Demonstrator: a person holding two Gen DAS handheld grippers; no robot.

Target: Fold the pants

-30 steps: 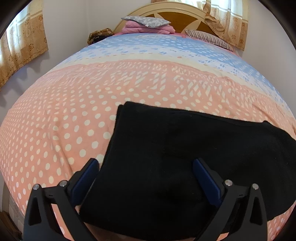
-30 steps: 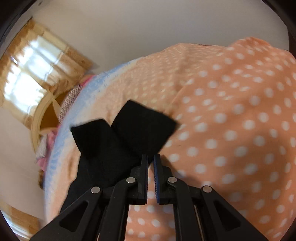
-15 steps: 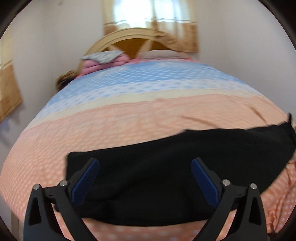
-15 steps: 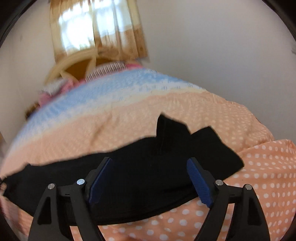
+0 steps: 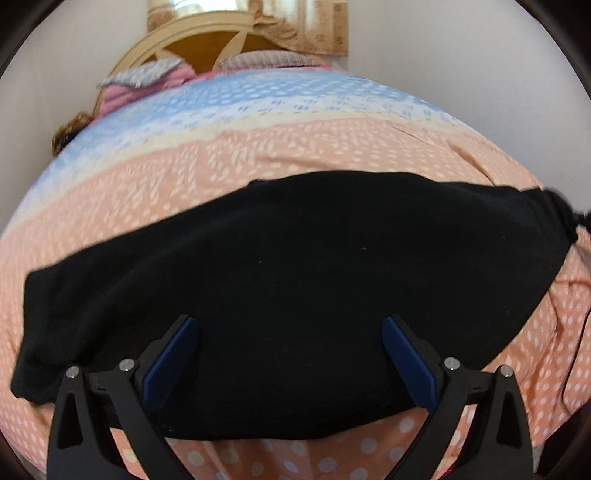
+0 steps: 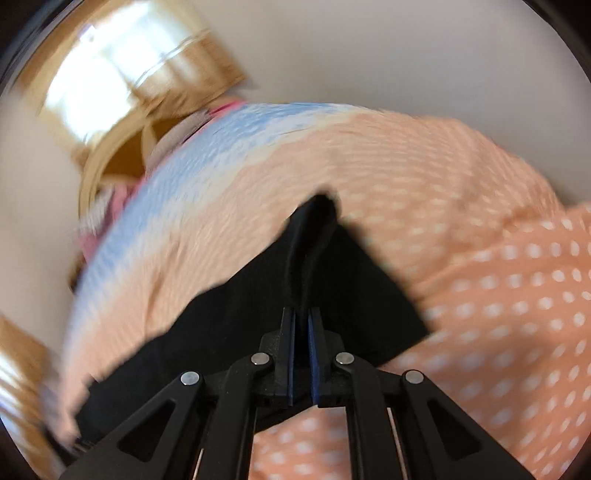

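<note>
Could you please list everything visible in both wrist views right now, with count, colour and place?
pants: one pair, black, spread across the near part of the bed; one pinched ridge of fabric rises at the right gripper.
bedspread: one, orange with white dots, a blue band toward the headboard; covers the bed.
headboard: one, cream rim with brown panels, at the far end.
pillows: one striped by the headboard; a grey one on pink bedding to its left.
curtains: tan, behind the headboard.
walls: pale, around the bed.
left gripper: one, black with blue pads, open over the pants.
right gripper: one, black with blue pads, shut on the pants' fabric.
</note>
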